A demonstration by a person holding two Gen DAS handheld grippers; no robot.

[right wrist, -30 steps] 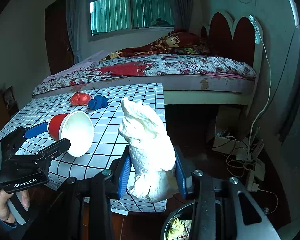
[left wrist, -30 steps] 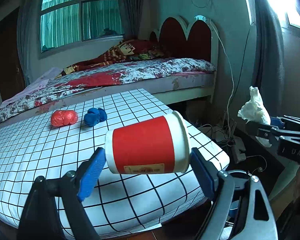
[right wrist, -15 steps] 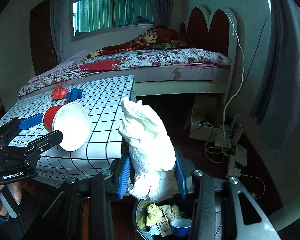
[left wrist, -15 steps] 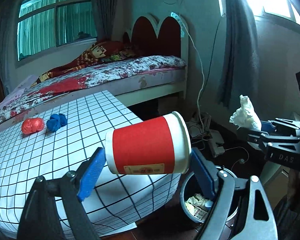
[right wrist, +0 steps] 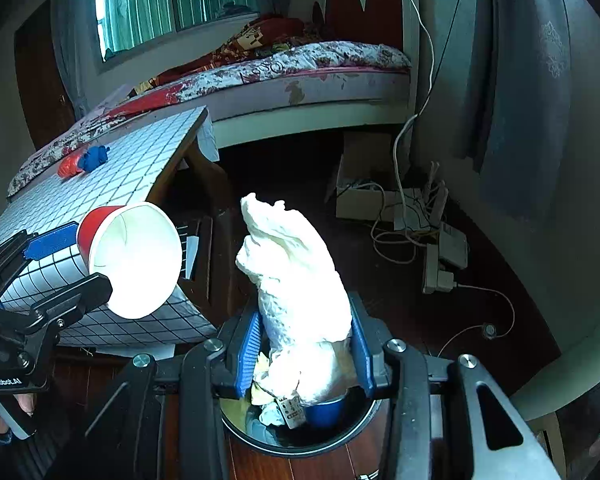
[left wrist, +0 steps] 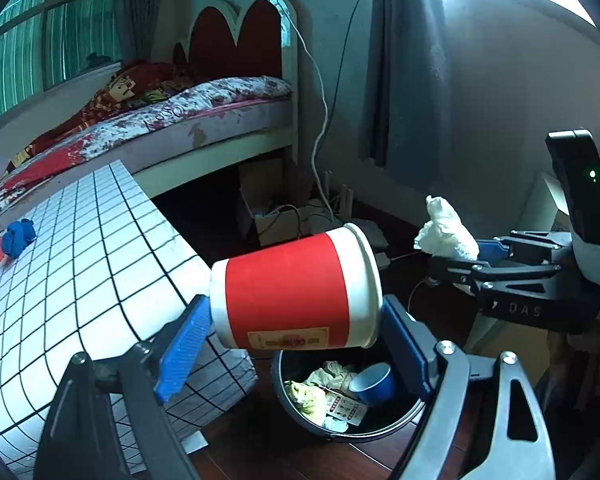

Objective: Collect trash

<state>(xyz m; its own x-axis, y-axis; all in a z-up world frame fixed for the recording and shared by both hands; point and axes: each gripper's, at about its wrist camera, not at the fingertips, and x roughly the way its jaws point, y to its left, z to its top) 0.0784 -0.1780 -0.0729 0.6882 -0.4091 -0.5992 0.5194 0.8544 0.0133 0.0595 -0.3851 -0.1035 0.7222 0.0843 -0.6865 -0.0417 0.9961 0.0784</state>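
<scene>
A bedroom with a grid-cloth counter [left wrist: 80, 264] beside the bed. The left hand-held gripper [left wrist: 296, 344] pinches a red paper cup [left wrist: 292, 292] sideways just above the bin [left wrist: 380, 426]; the right hand-held gripper [right wrist: 306, 354] pinches a white tissue wad [right wrist: 300, 292] directly over that bin. This looks like the drop step: next, both should spread their jaws over the bin.

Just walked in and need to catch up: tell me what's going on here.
A person is clearing trash with a handheld gripper in each hand. The left gripper is clamped on a red paper cup, held on its side. The right gripper is clamped on a wad of white tissue. Both hang above a black bin on the floor that already holds wrappers and a blue cup. A red wad and a blue wad lie on the checked table.
</scene>
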